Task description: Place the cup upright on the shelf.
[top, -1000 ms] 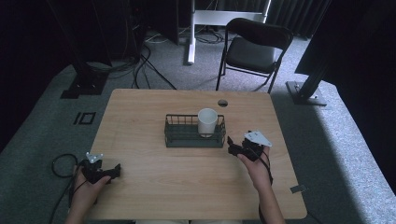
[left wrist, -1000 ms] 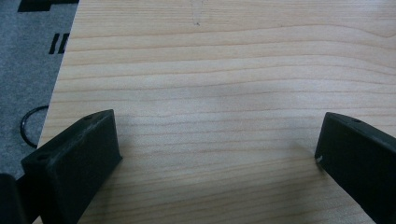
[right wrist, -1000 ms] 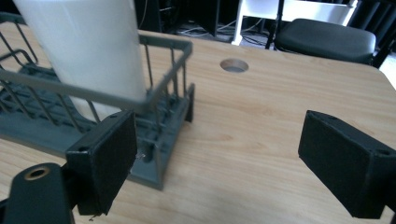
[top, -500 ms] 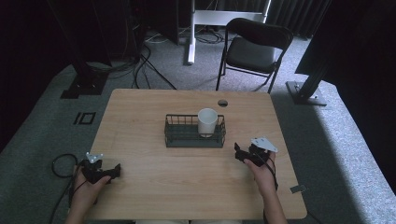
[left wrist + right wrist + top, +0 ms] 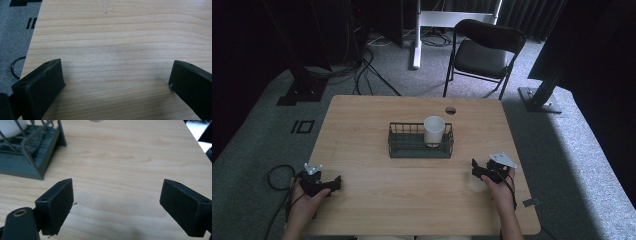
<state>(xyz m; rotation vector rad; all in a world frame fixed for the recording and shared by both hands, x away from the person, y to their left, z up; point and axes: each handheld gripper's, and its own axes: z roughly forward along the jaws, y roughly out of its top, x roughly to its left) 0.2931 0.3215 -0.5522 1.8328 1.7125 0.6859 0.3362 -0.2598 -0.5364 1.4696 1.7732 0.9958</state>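
White cup in wire basket | wooden table | grey carpet

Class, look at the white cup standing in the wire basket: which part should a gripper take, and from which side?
Probably the rim of the white cup, from above. It stands upright, mouth open, and its upper half rises clear of the wire basket, whose walls block a low sideways approach. The right gripper, jaws open, is nearer.

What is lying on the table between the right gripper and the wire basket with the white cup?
Nothing: in the high view, bare wooden table separates the right gripper from the wire basket holding the white cup.
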